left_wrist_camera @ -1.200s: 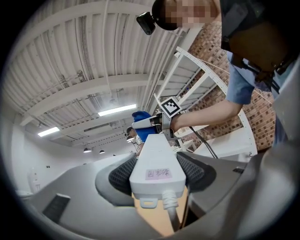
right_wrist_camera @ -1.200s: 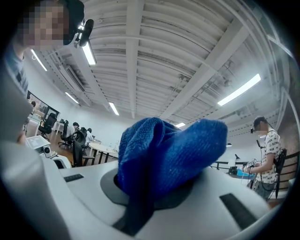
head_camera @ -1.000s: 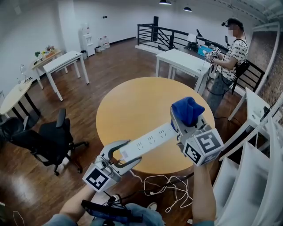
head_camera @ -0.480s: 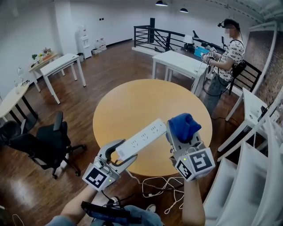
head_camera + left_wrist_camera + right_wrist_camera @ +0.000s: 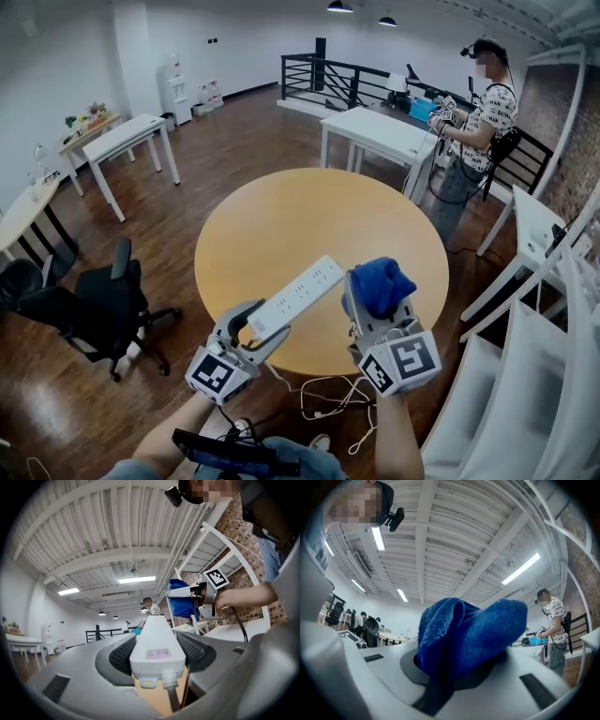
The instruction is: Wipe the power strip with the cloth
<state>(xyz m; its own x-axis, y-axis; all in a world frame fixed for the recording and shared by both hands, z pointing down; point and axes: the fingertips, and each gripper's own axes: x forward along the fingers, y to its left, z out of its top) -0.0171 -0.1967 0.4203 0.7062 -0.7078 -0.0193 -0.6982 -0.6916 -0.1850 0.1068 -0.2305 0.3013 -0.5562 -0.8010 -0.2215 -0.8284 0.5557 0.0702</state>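
Observation:
The white power strip (image 5: 297,294) hangs in the air over the near edge of the round wooden table (image 5: 309,225), tilted up to the right. My left gripper (image 5: 259,330) is shut on its cable end; the strip (image 5: 157,645) sits between the dark pads. My right gripper (image 5: 378,298) is shut on the bunched blue cloth (image 5: 382,283), just right of the strip's far end and apart from it. In the right gripper view the cloth (image 5: 464,634) fills the jaws. The left gripper view shows the cloth (image 5: 183,604) beyond the strip's tip.
The strip's white cable (image 5: 342,394) lies coiled on the wooden floor below the table edge. A black office chair (image 5: 103,305) stands at the left. A person (image 5: 478,117) stands by a white table (image 5: 389,131) behind; white shelving (image 5: 534,375) is at the right.
Both grippers have drawn back toward me and to the left. The right gripper with the cloth came down from beyond the strip's far end to beside it.

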